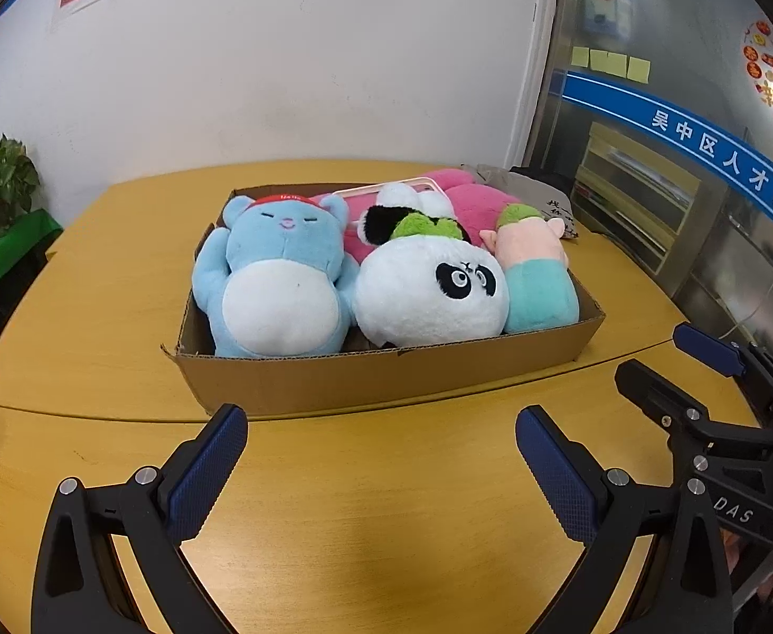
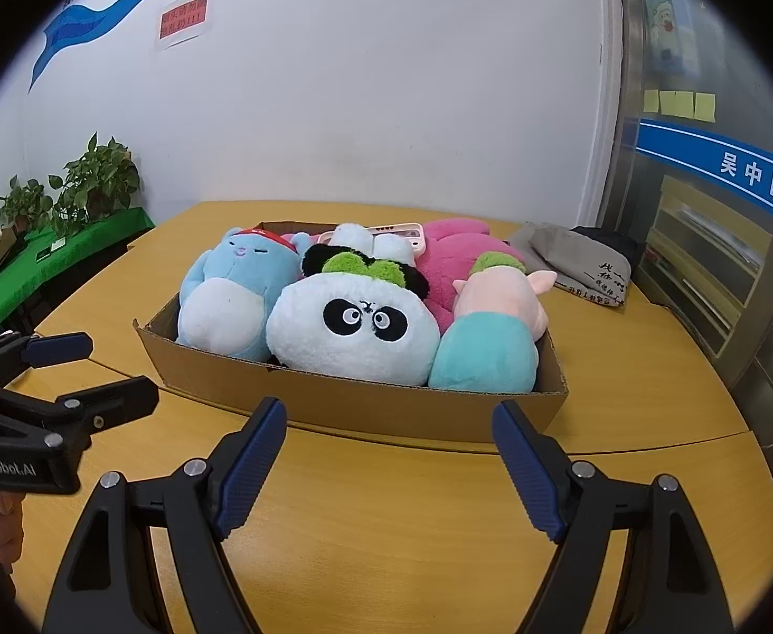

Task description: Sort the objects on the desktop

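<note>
Both the left gripper [image 1: 381, 444] and right gripper [image 2: 389, 441] hung wide and empty before the shallow brown cardboard box [image 1: 386, 378] already holding the blue, panda and pink plush toys [image 1: 431, 290], fitting either unpacking or finished packing

Two black claws [image 1: 381, 470] [image 2: 389, 467] with blue ribbed pads [image 1: 207, 481], silver screws (white "DAS" and "GenRobot.AI" lettering).

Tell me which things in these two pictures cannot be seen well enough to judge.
- Box floor: hidden by the toys in both views.
- Pink plush: its shape is covered by the panda and the pig toy.
- White-pink device: mostly hidden behind the toys.
- Red wall sign: text too small to read.
</note>
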